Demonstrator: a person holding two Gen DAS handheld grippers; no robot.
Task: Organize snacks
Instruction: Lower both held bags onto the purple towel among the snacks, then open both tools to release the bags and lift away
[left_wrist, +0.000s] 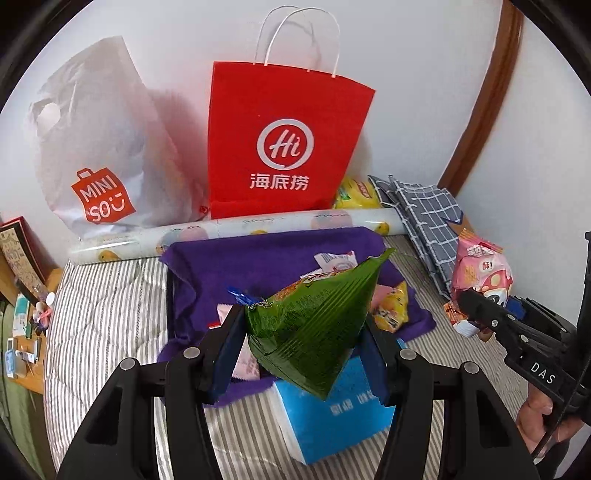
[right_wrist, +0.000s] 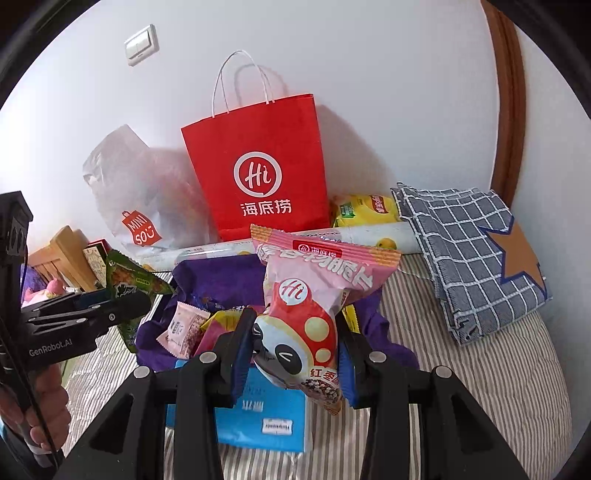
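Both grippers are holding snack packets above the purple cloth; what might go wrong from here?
1. The left gripper pinches the green foil packet by its lower end only, so it may slip.
2. The pink packet in the right gripper looks puffy and could burst.
3. Loose snacks crowd the purple cloth.

black grippers, blue pads, silver screws.

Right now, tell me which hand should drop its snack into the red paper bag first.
Probably left. The left tool, shut on the green foil packet, faces the red paper bag squarely and looks nearer. The right tool, holding the pink snack packet, sits further right.
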